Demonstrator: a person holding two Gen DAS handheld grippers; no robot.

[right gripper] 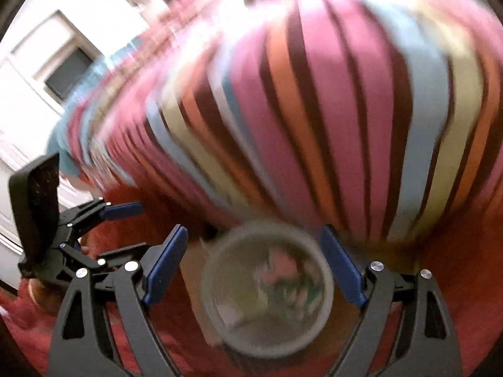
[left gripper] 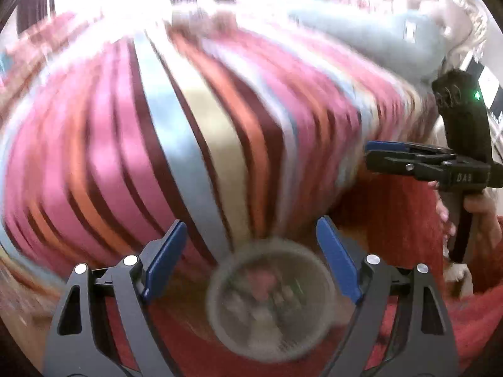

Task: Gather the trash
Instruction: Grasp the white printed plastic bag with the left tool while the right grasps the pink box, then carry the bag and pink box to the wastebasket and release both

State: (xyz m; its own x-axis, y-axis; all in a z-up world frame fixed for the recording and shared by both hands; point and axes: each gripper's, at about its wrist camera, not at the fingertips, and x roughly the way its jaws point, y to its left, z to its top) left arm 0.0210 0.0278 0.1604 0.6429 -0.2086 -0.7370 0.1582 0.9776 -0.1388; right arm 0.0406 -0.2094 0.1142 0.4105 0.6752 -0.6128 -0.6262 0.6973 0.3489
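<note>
Both grippers [left gripper: 251,251] [right gripper: 254,251] wide open, empty.

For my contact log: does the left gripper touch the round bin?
Apart. The right wrist view shows the left gripper clearly left of the bin, with a gap.

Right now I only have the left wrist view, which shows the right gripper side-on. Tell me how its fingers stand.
Observer: The right gripper is wide open. The round bin shows in the gap between its blue pads.
Operator: Now report what lies beyond my left gripper.
Observer: Past the left gripper, also open, stands a white door with a dark rectangular panel. The blur hides anything finer.
</note>
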